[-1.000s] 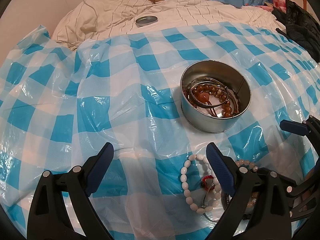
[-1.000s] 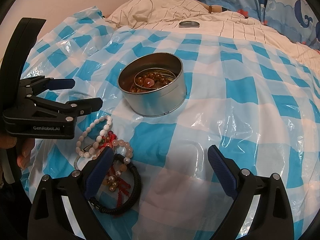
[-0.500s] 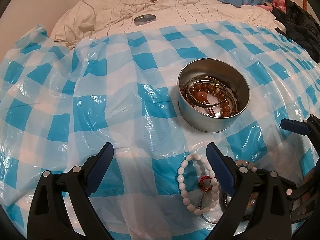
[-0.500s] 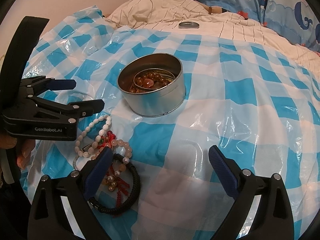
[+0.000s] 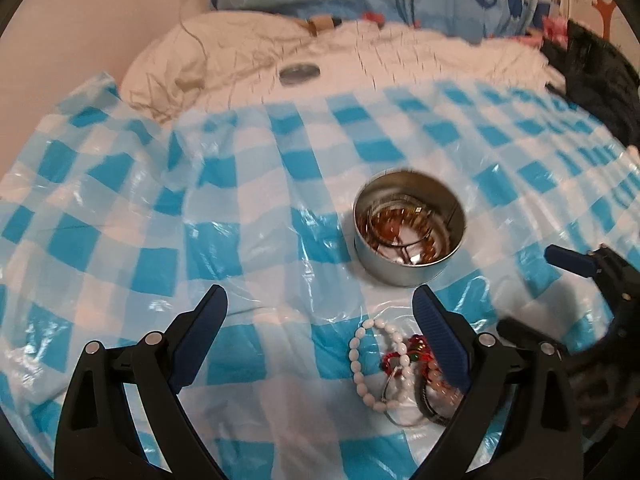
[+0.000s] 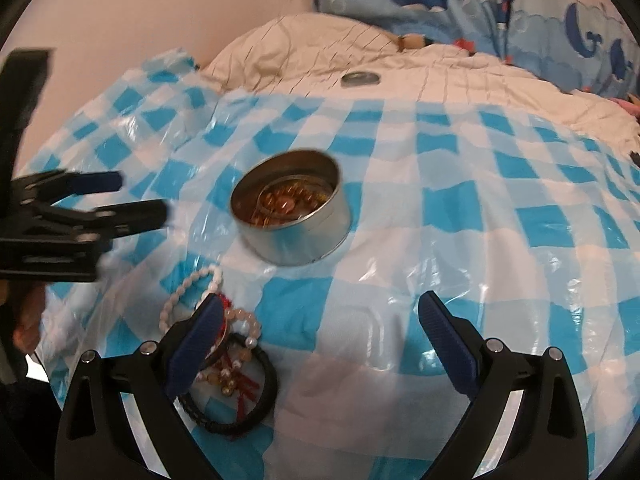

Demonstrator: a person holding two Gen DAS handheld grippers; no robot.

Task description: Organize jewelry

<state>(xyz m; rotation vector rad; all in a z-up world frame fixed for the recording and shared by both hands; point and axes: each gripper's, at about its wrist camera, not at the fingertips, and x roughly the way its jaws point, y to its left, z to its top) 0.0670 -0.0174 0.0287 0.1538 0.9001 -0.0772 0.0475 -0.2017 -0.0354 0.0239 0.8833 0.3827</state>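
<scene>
Left wrist view: bracelets (image 5: 394, 376) lay by the left gripper (image 5: 320, 316)'s right jaw. Both grippers gaped empty; the right gripper (image 6: 320, 320) hung nearer.

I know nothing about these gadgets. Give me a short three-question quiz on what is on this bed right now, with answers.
1. True or false: the round tin already holds amber beads.
2. The white bead bracelet lies: A) inside the tin, B) on the checked plastic sheet in front of the tin, C) on the pillow.
3. Fill in: the left tool and the right tool both have their jaws ____ and hold nothing.

Key
1. True; a metal bangle lies in there as well.
2. B; it sits in a small pile with a black cord bracelet and red-threaded pieces.
3. Open.
</scene>
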